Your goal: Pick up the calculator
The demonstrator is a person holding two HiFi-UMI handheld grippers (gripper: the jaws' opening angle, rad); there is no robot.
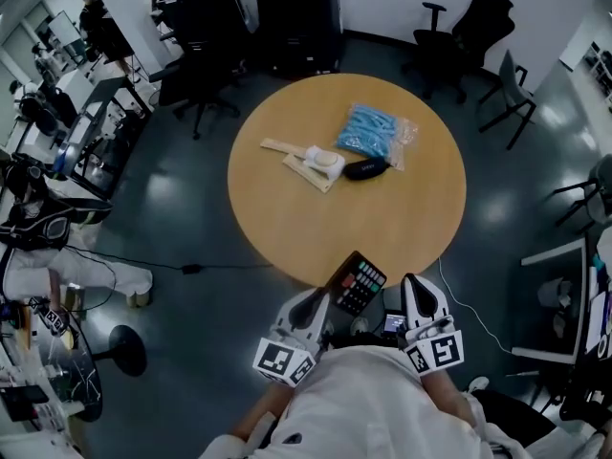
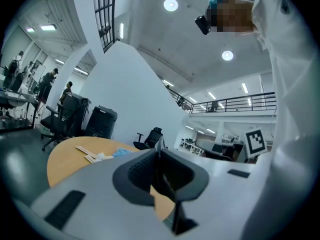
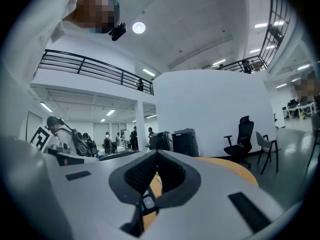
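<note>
The black calculator [image 1: 358,281], with coloured keys, hangs tilted over the near edge of the round wooden table [image 1: 287,189], close to my body. My left gripper [image 1: 323,302] is shut on its lower left corner. In the left gripper view the calculator [image 2: 164,184] shows as a thin dark strip between the pads of that gripper [image 2: 161,171]. My right gripper [image 1: 412,281] is just right of the calculator. In the right gripper view a pale calculator key [image 3: 148,202] shows low in the narrow gap of that gripper [image 3: 156,176]. Whether its pads touch the calculator is unclear.
At the table's far side lie a blue packet [image 1: 375,130], a black case [image 1: 365,168] and a cream flat piece with a white lump [image 1: 311,161]. Office chairs [image 1: 469,27] and a dark cabinet [image 1: 296,8] stand beyond. Desks and people fill the left side [image 1: 57,113].
</note>
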